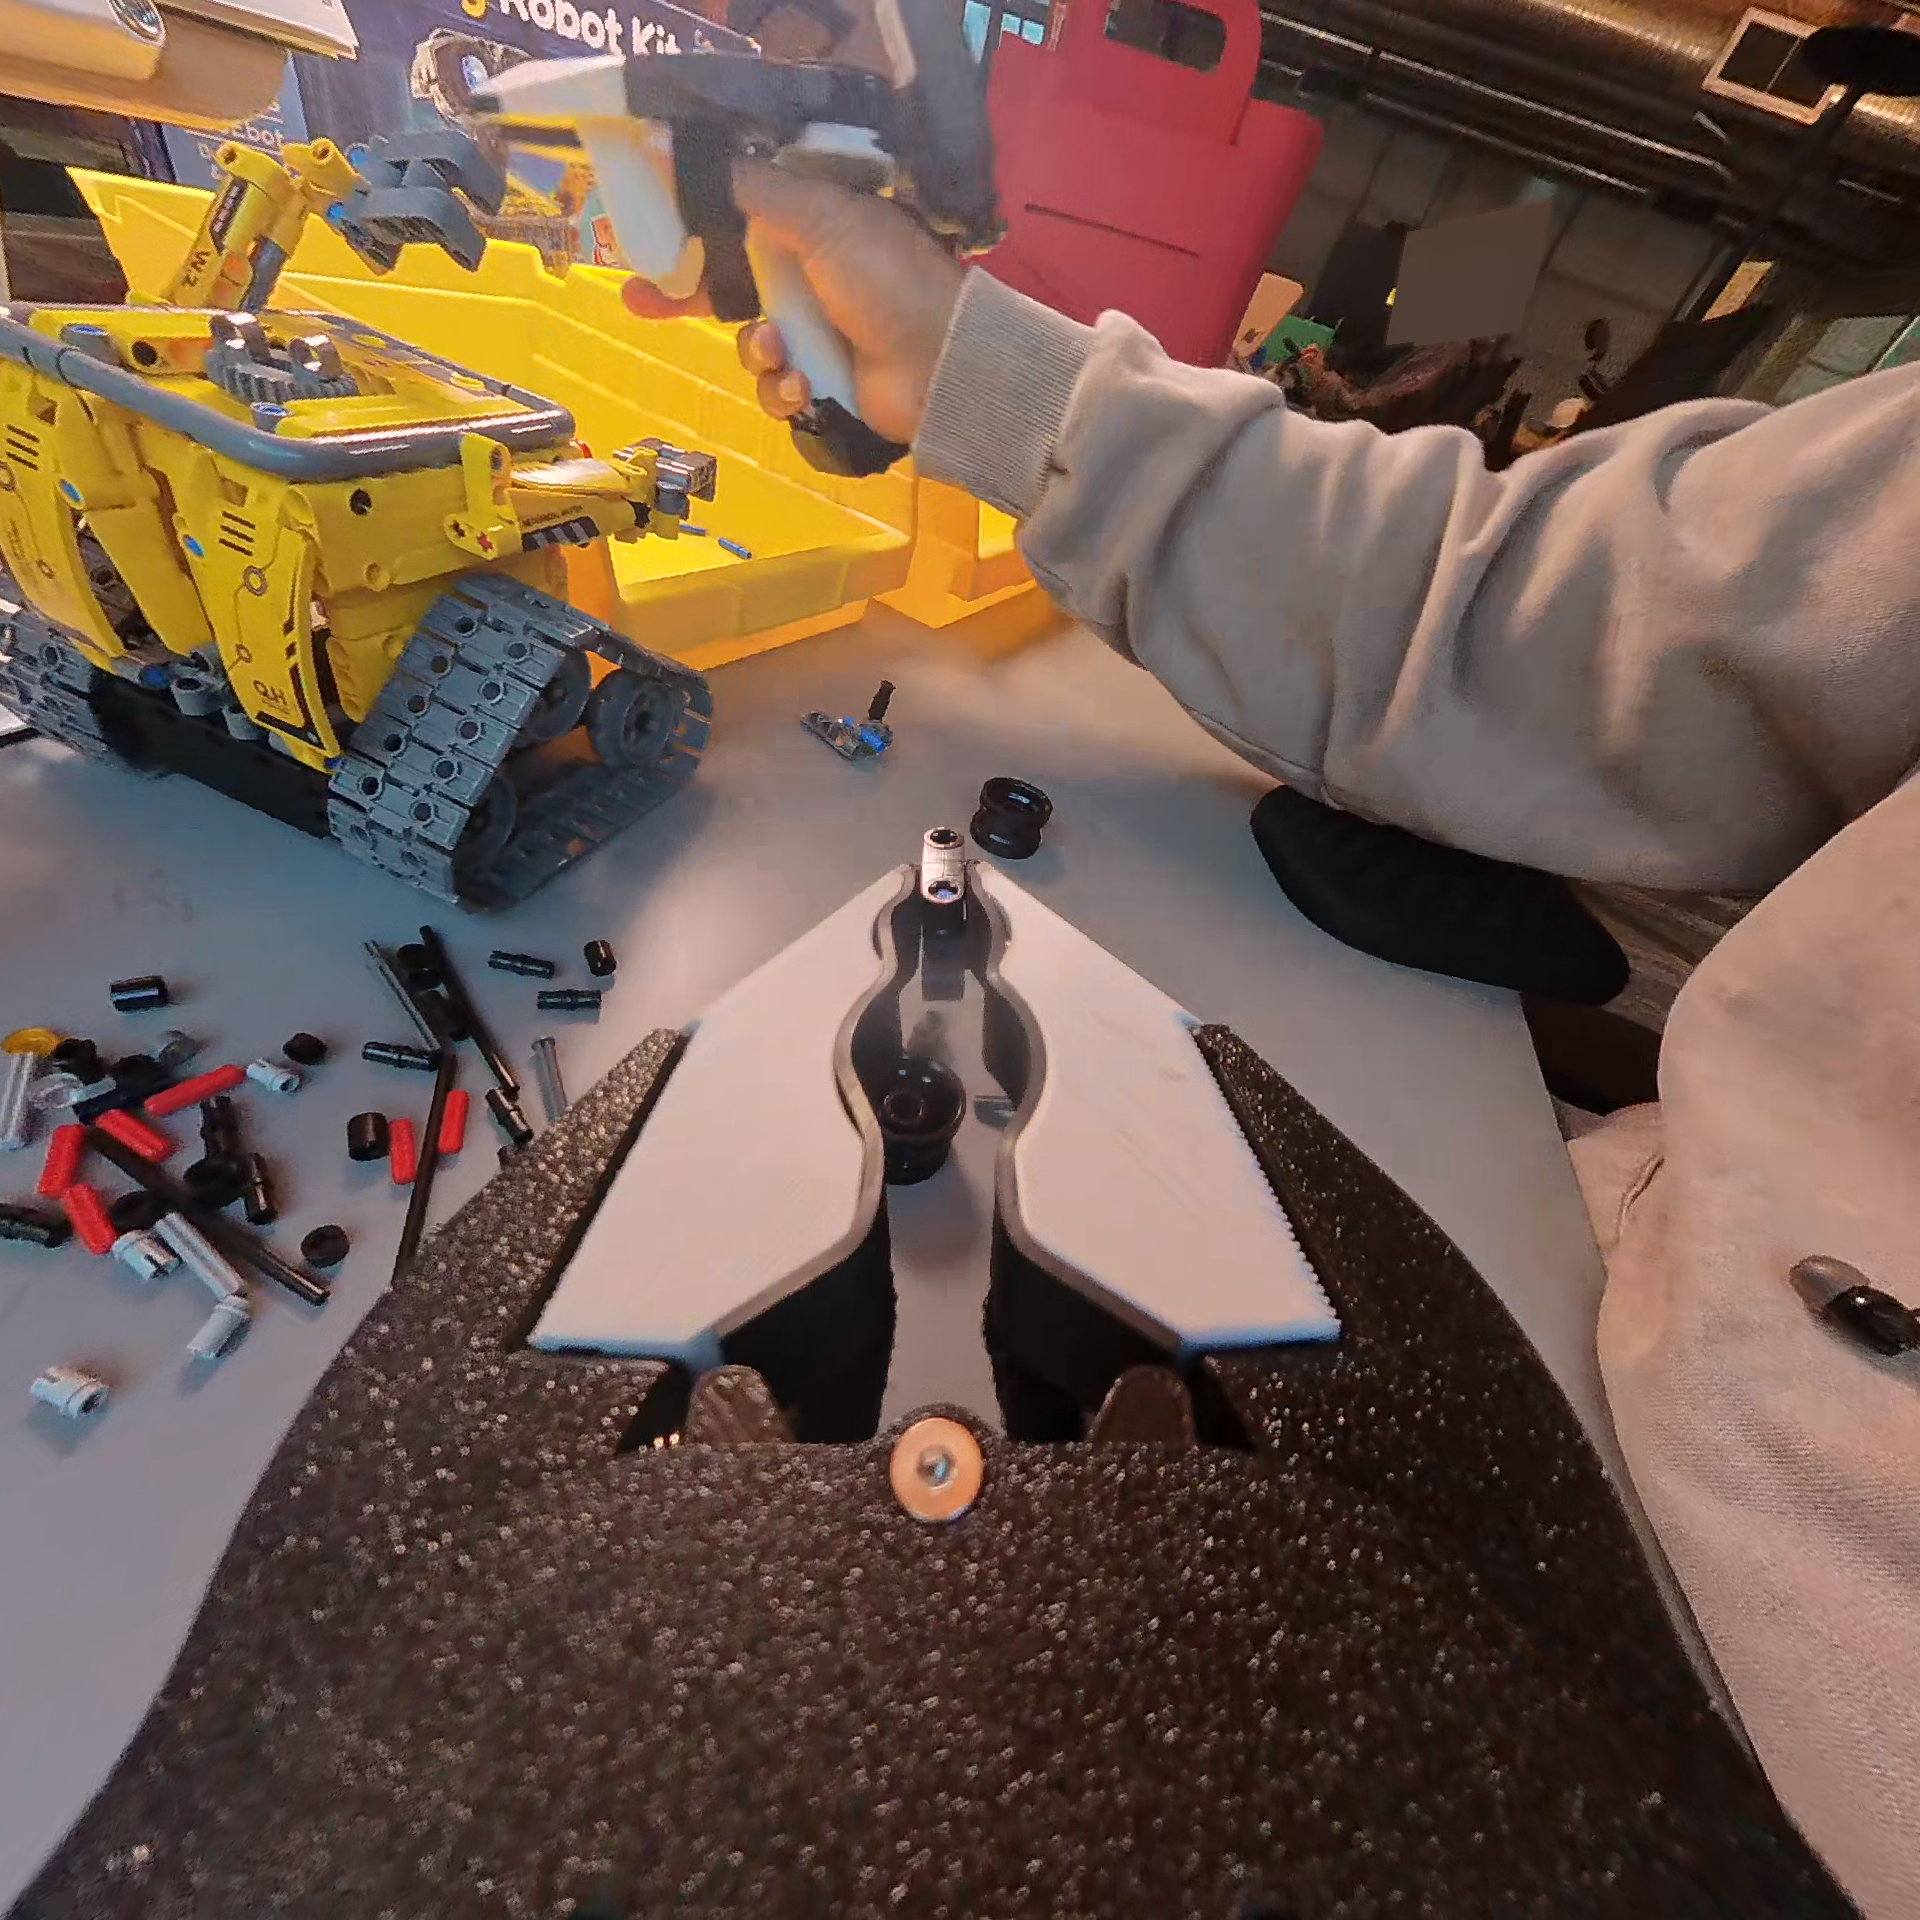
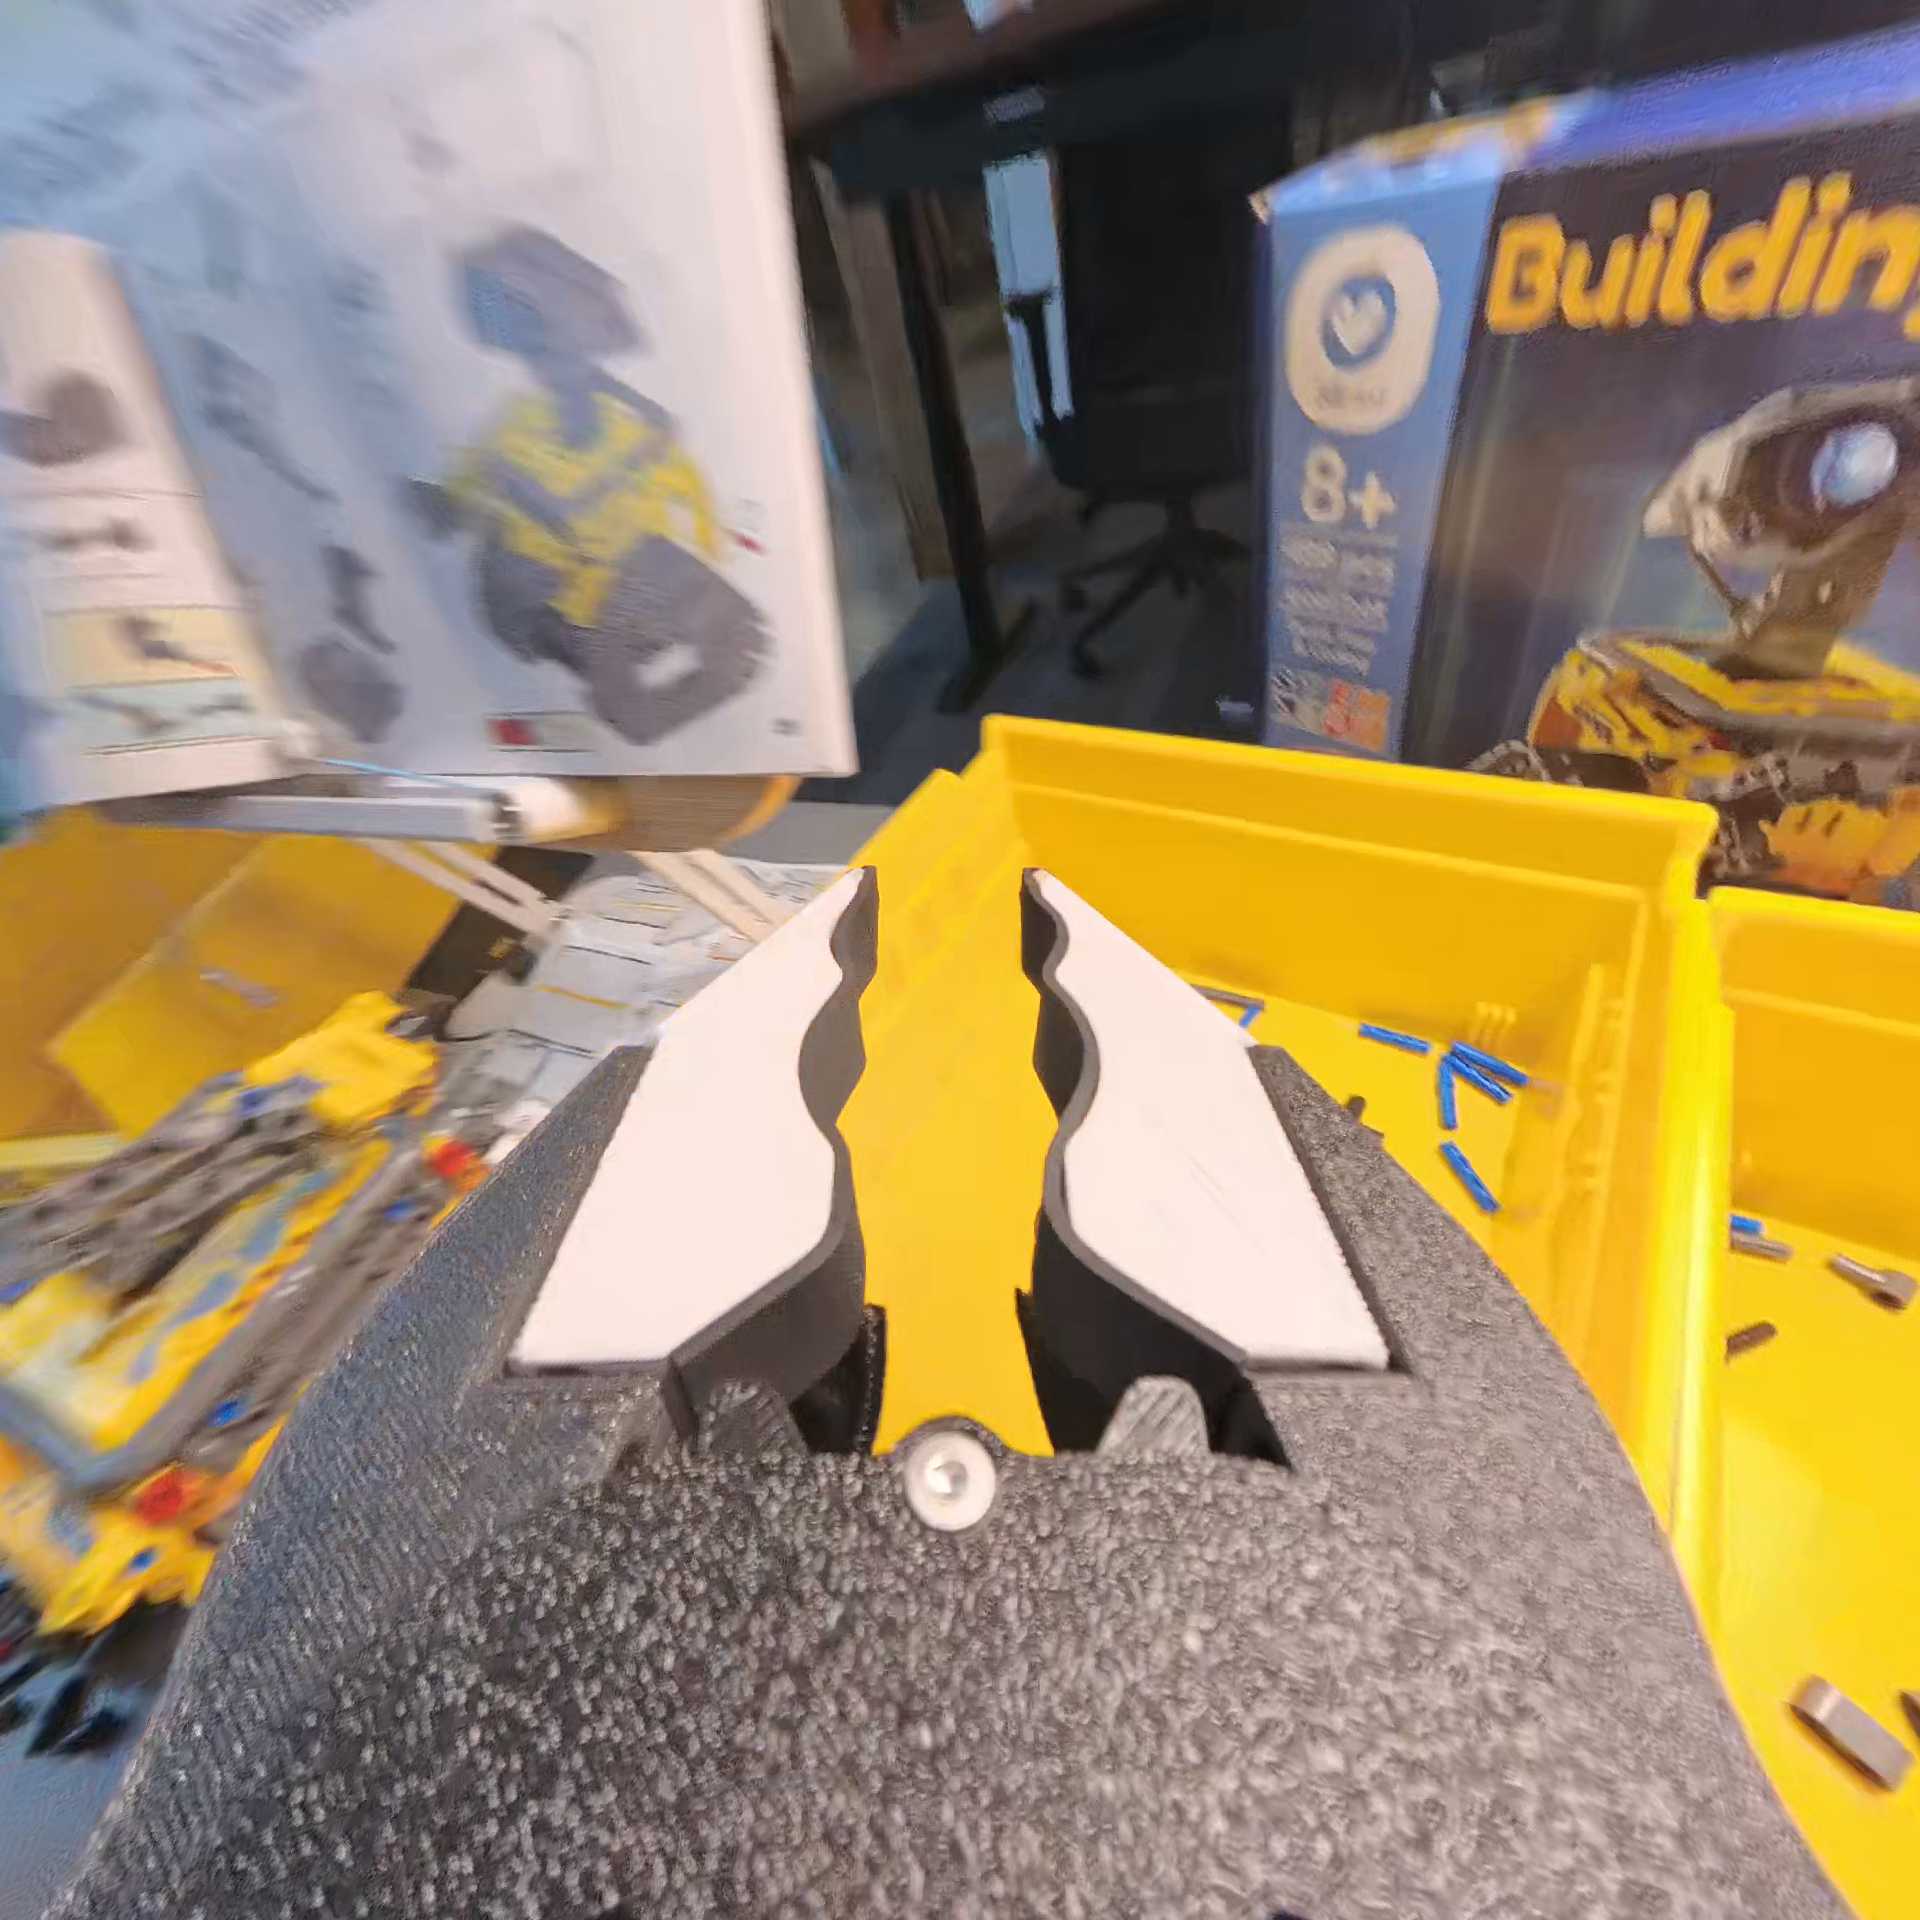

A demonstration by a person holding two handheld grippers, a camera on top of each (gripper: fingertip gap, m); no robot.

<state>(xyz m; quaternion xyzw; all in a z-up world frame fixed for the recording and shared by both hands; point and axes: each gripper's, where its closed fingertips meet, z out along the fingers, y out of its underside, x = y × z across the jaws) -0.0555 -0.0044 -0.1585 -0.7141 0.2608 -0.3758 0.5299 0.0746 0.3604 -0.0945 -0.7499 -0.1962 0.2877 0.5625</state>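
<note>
My left gripper (image 1: 943,883) is shut on a small grey connector piece (image 1: 943,864) at its tips, just above the grey table (image 1: 1143,748). A black wheel hub (image 1: 914,1117) lies under the fingers, and a black ring piece (image 1: 1011,817) lies just beyond the tips. My right gripper (image 2: 948,883) is open and empty, held above a yellow parts bin (image 2: 1330,831) with blue pins (image 2: 1475,1081) inside. The right gripper also shows in the left wrist view (image 1: 540,94), held in a hand (image 1: 862,281) high over the bins.
A yellow tracked toy robot (image 1: 270,582) stands at the left, blurred in the right wrist view (image 2: 208,1247). Several loose black, red and grey pieces (image 1: 208,1132) lie on the table's left. A kit box (image 2: 1610,468) and an instruction booklet (image 2: 436,416) stand behind. Some 40 cm of space lies between my two pairs of fingers.
</note>
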